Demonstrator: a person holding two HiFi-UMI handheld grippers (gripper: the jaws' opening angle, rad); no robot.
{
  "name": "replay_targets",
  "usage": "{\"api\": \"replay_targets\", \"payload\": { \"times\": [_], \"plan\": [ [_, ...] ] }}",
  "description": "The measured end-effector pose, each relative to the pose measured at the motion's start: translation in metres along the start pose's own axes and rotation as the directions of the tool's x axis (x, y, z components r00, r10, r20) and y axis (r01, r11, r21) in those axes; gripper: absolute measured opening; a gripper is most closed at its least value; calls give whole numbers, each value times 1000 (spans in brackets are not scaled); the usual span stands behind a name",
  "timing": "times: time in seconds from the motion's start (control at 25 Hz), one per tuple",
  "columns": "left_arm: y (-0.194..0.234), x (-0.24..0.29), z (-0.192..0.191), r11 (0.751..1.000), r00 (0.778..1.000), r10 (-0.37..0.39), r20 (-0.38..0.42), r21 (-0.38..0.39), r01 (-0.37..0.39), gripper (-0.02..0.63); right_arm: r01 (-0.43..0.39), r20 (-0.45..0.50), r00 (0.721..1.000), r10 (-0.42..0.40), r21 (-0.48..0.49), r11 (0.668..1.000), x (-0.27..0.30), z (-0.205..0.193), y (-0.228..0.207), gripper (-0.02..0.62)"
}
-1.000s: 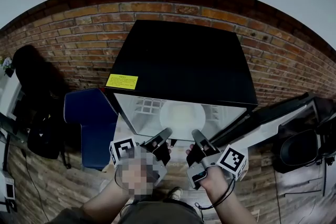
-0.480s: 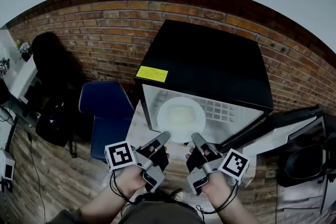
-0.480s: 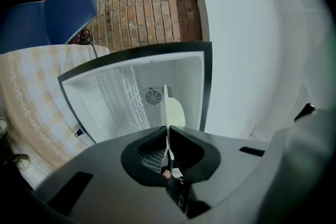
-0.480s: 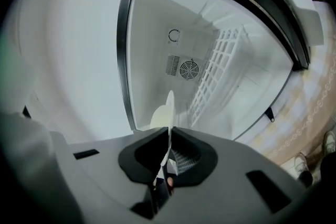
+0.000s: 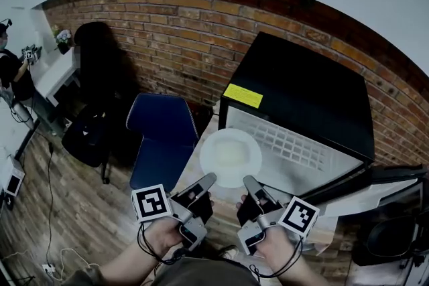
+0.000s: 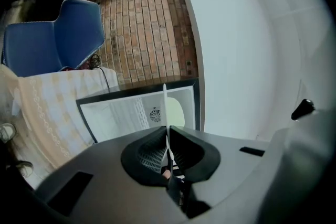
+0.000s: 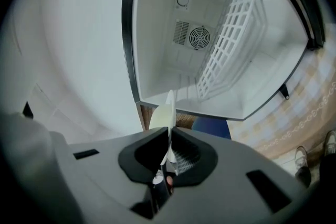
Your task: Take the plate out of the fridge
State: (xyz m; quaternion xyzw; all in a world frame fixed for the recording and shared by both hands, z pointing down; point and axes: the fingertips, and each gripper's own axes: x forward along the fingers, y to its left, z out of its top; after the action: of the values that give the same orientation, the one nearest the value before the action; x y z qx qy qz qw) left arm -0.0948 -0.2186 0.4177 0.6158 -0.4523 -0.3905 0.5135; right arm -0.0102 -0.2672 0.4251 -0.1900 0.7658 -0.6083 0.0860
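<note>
While both grippers pinch it, the plate (image 5: pixel 230 156) is outside the fridge (image 5: pixel 301 97), held in the air in front of the opening's left corner. Left gripper (image 5: pixel 208 178) clamps the near-left rim and right gripper (image 5: pixel 249 181) the near-right rim. Each pair of jaws is almost together, with only the thin rim between.

Writing: one yellow label (image 5: pixel 242 96) on the black fridge top, print too small to read. The gripper cubes carry square markers, no text.

Clearance: in head view the plate's far edge overlaps the cabinet's front left edge; can't tell if they touch. Blue chair (image 5: pixel 161 137) is near on the left, the open door (image 5: pixel 375 196) lies off to the right, and there's wood floor beyond.

Right gripper view alone shows the interior: white walls, wire shelf (image 7: pixel 231 34), round fan grille (image 7: pixel 199 38) on the back wall. Left gripper view shows the plate edge-on against the opening, with a beige patterned mat (image 6: pixel 47 107) beside it.
</note>
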Motion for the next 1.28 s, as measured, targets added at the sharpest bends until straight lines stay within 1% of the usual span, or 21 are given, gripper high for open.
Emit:
{"api": "replay_targets", "payload": {
  "times": [0.16,0.36,0.8,1.04,1.28],
  "plan": [
    [7,-26,17,1000,998,26,55,14,-27,31,-9,-62,998,9,-6,1000,19,-22,4,37],
    [14,-52,33,999,993,36,115,19,-39,31,-26,-126,992,26,-2,1000,38,-48,8,35],
    [31,-108,57,997,970,76,230,0,-78,31,-34,-262,965,23,-39,999,69,-100,10,35],
    [35,-123,65,997,961,80,266,-7,-81,31,-50,-305,952,38,-30,998,80,-116,13,35],
    [35,-128,67,996,957,85,277,-8,-87,31,-51,-316,948,44,-14,999,82,-121,14,34]
  ]
}}
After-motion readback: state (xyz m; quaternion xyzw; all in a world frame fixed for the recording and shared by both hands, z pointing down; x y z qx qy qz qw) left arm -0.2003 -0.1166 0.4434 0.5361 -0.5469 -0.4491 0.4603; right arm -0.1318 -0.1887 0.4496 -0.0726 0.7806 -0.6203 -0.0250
